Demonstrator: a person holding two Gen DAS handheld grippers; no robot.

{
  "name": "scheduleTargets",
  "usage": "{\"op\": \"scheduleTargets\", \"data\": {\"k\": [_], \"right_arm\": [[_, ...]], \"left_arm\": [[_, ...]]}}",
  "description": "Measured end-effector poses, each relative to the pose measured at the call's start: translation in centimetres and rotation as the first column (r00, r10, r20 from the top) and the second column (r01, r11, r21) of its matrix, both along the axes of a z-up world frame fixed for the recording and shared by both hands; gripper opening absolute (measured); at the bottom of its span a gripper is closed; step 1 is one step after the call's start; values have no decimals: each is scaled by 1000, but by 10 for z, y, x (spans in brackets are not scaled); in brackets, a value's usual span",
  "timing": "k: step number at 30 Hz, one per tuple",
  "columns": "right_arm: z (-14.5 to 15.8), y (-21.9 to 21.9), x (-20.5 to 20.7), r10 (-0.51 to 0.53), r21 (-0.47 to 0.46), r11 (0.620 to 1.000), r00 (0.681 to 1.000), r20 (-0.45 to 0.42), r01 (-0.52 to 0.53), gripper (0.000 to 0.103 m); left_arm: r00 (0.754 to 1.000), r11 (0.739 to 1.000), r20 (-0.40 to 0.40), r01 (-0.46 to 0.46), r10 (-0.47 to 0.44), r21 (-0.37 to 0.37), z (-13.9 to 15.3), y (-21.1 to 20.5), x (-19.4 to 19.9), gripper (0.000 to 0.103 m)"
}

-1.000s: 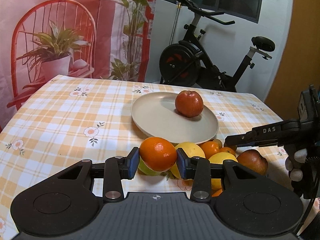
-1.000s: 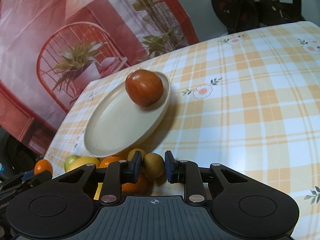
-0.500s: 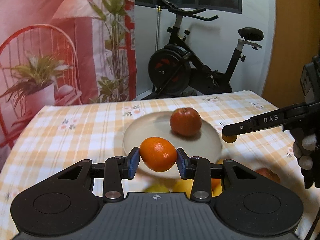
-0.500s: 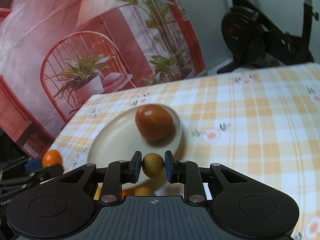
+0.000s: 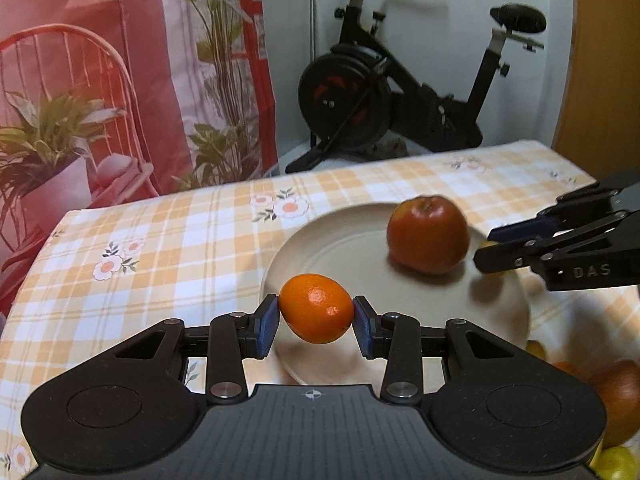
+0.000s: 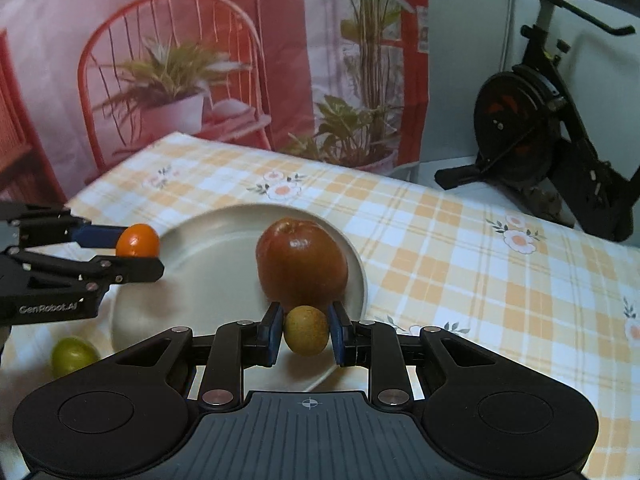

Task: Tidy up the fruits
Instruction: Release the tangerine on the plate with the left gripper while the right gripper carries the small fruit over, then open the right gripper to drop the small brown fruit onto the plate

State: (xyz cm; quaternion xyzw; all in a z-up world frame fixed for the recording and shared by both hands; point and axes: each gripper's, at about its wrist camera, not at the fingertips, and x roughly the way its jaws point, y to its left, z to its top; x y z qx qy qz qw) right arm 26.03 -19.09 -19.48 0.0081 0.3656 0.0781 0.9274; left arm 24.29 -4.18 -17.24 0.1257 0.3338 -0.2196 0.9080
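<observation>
Left gripper [image 5: 316, 321] clamped on an orange [image 5: 316, 308], blue pads [image 5: 267, 325] pressed to both its sides, held in the air over the near left rim of the beige plate [image 5: 352, 240]. Right gripper [image 6: 306, 331] clamped on a small brownish-green fruit [image 6: 307, 330], held over the near edge of the same plate, just in front of the red apple [image 6: 301, 266]. Apple sitting upright on the plate, toward its right half in the left wrist view, stem dimple up. From the right wrist view, the left gripper reaching in from the left with the orange over the plate's left rim; from the left wrist view, the right gripper reaching in from the right, close beside the apple, its small fruit mostly hidden behind the fingers. Plate resting on a checked orange-and-white tablecloth [image 5: 160, 248] with flower prints. More fruit left on the cloth near the plate: a green one [image 6: 74, 355] by the plate's near left side in the right wrist view, and a blurred cluster of yellow, orange and reddish pieces [image 5: 616, 396] at the lower right of the left wrist view. Behind the table, a printed backdrop [image 6: 180, 60] with a red chair and plants, and an exercise bike [image 5: 400, 92].
</observation>
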Motion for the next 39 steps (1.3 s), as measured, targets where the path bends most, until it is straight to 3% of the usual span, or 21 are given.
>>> {"op": "scheduleTargets", "data": {"k": [22, 27, 31, 39], "right_arm": [[-14, -2, 11, 27, -32, 999, 1000, -4, -27, 23], [-13, -2, 10, 22, -29, 999, 1000, -1, -22, 25], [-6, -2, 4, 13, -26, 1000, 1000, 15, -13, 29], [13, -4, -23, -3, 16, 1000, 998, 60, 2, 29]], "left_arm": [[1000, 999, -7, 18, -18, 48, -17, -23, 37, 42], [1000, 999, -17, 10, -9, 31, -17, -22, 38, 43], [1000, 1000, -20, -1, 1, 2, -10, -15, 37, 51], [999, 999, 11, -30, 31, -43, 15, -2, 13, 51]]}}
